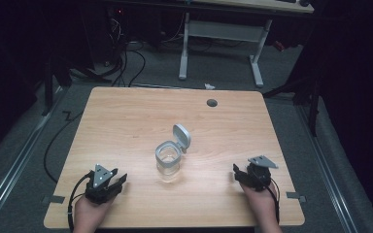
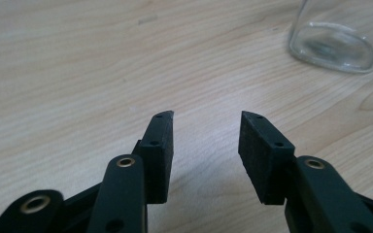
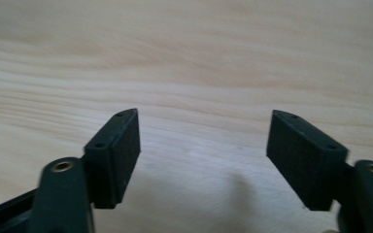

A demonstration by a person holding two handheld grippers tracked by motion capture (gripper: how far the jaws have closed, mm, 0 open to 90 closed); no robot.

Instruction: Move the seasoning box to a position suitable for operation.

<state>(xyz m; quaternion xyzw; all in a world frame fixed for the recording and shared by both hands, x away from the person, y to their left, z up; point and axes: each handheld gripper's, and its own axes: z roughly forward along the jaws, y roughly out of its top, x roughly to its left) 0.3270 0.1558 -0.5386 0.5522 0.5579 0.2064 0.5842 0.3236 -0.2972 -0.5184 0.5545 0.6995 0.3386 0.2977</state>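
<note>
The left tool sits released at the lower left of the high view, the right tool likewise spread and empty at lower right, both low over the tabletop. Between them, at centre, stands a clear glass jar with its grey hinged lid flipped up. A one-sided push could probably tip or slide the jar, since glass is slick.

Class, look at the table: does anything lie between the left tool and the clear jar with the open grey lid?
Nothing visible does. The left tool rests open near the table's front edge, and bare wood runs from it to the jar in the middle. The left gripper view shows the same: bare wood up to the jar's base.
</note>
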